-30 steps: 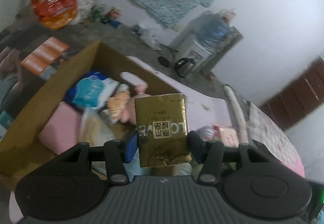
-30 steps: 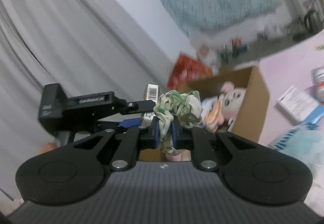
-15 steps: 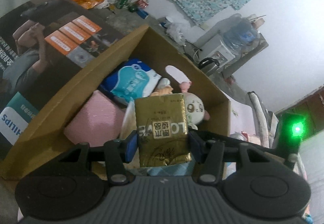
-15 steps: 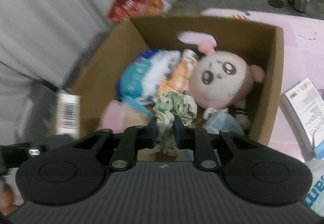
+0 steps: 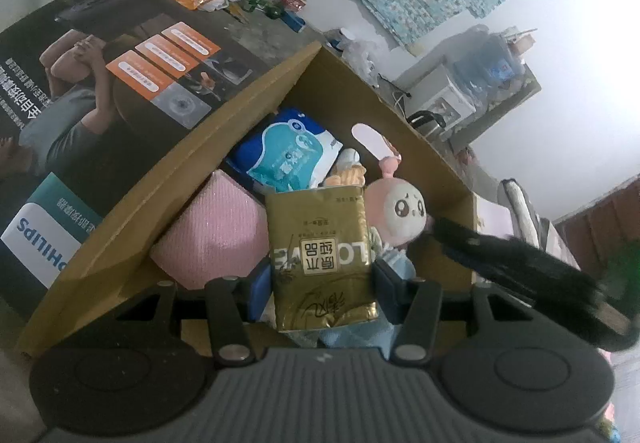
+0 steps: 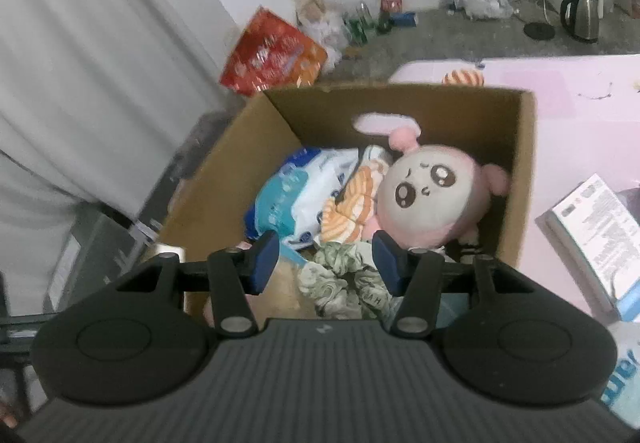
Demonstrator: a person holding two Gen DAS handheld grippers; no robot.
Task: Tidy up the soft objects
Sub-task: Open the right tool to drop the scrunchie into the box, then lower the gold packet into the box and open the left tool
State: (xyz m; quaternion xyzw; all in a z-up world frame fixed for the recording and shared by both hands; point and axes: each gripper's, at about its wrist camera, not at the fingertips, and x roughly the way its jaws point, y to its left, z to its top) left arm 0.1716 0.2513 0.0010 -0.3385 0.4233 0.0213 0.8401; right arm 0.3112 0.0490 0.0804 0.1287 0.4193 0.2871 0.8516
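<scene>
Our left gripper [image 5: 322, 285] squeezes the gold tissue pack [image 5: 322, 257], light and yielding, mid-sides over the cardboard box [image 5: 160, 199], while our right gripper [image 6: 326, 263] has just been opening, freeing the limp scrunchie [image 6: 340, 277].

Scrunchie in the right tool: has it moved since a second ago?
Yes. The scrunchie has dropped out of the right tool, whose jaws have just opened, and lies lower, inside the box beside the plush.
</scene>
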